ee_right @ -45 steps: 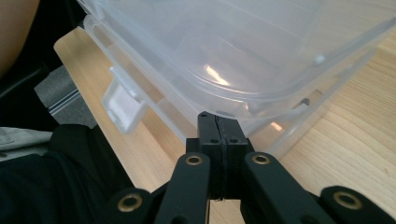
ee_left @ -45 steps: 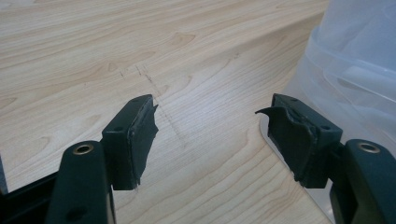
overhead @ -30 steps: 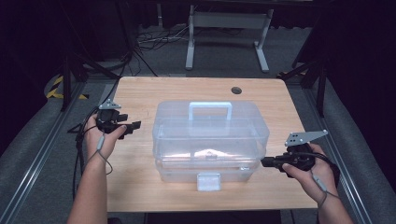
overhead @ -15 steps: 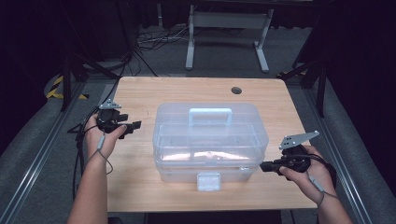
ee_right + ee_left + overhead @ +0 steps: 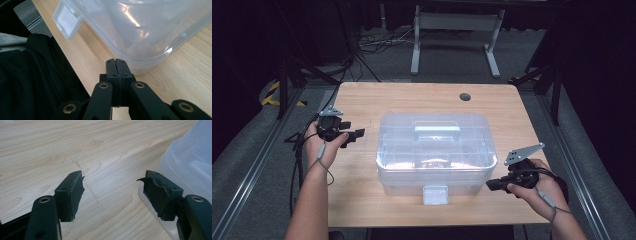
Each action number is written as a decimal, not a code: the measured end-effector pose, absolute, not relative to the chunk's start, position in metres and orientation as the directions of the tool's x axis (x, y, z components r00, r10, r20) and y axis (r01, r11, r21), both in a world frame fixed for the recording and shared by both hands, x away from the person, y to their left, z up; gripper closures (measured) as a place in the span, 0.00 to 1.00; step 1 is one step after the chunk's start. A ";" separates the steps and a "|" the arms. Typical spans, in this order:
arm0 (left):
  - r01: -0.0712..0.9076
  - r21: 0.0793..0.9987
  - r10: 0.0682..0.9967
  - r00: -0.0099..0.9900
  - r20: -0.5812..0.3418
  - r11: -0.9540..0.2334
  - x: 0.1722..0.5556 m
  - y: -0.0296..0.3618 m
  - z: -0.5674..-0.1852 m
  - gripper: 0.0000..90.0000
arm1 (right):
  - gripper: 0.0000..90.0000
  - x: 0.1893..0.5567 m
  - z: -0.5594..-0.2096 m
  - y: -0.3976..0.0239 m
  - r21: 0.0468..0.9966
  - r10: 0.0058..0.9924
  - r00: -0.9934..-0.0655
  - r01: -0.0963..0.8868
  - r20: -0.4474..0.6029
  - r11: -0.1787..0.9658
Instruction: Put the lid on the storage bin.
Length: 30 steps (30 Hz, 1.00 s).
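A clear plastic storage box (image 5: pixel 435 152) with a lid handle (image 5: pixel 437 132) and a front latch (image 5: pixel 435 194) stands in the middle of the wooden table (image 5: pixel 422 102). My left gripper (image 5: pixel 357 134) is left of the box, open, with only bare wood between its pads (image 5: pixel 75 192); the box's edge (image 5: pixel 190 162) lies just past its right pad. My right gripper (image 5: pixel 490 185) is at the box's front right corner, jaws pressed together on nothing, tips close to the box's lower wall (image 5: pixel 140 47). The latch (image 5: pixel 66 21) sits to their left.
A round cable hole (image 5: pixel 465 96) is in the table's far right part. Beyond the table stand a grey metal frame (image 5: pixel 454 30) and cables on the floor. Grey rails run along both sides of the table. The person's dark clothing (image 5: pixel 30 82) lies at the front edge.
My right gripper has drifted down and toward the box's front right corner. The left hand has kept still.
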<state>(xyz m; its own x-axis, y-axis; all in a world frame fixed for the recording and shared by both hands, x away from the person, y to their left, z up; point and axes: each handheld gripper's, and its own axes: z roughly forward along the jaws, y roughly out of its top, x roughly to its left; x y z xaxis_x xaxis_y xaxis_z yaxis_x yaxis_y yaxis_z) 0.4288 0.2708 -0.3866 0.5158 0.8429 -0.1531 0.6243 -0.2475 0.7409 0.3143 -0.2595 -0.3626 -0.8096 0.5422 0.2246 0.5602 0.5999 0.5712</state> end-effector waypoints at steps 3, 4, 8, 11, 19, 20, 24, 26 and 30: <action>0.621 0.744 0.843 0.516 -0.151 -0.247 0.427 0.272 -0.386 0.37 | 1.00 0.313 -0.360 -0.261 0.571 0.534 -0.811 0.561 0.237 0.600; 0.618 0.746 0.844 0.516 -0.145 -0.250 0.427 0.272 -0.385 0.37 | 1.00 0.313 -0.359 -0.262 0.568 0.536 -0.811 0.562 0.235 0.601; 0.617 0.749 0.847 0.511 -0.146 -0.243 0.421 0.274 -0.384 0.37 | 1.00 0.314 -0.355 -0.265 0.572 0.510 -0.820 0.556 0.260 0.603; 0.601 0.761 0.846 0.515 -0.136 -0.244 0.415 0.277 -0.382 0.37 | 0.97 0.315 -0.349 -0.269 0.581 0.471 -0.834 0.543 0.287 0.606; 0.594 0.767 0.852 0.508 -0.125 -0.242 0.396 0.287 -0.381 0.37 | 0.80 0.318 -0.333 -0.280 0.622 0.357 -0.866 0.499 0.349 0.604; 0.595 0.767 0.854 0.505 -0.125 -0.240 0.395 0.287 -0.381 0.37 | 0.79 0.319 -0.329 -0.283 0.634 0.357 -0.865 0.501 0.353 0.589; 0.598 0.765 0.860 0.496 -0.120 -0.239 0.387 0.292 -0.382 0.37 | 0.73 0.320 -0.316 -0.291 0.686 0.362 -0.868 0.493 0.340 0.536; 0.599 0.766 0.862 0.491 -0.121 -0.234 0.385 0.293 -0.383 0.37 | 0.72 0.322 -0.311 -0.297 0.705 0.384 -0.865 0.491 0.325 0.511; 0.599 0.765 0.866 0.486 -0.115 -0.235 0.381 0.294 -0.384 0.37 | 0.68 0.327 -0.306 -0.309 0.740 0.431 -0.846 0.503 0.315 0.446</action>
<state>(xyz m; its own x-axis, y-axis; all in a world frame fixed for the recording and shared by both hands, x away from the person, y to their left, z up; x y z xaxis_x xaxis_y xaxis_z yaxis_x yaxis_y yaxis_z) 0.3807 0.2943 -0.3843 0.4863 0.8662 -0.1147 0.5993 -0.2351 0.7652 0.3273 -0.3090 -0.3060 -0.8455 0.4309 0.3152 0.5032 0.4455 0.7405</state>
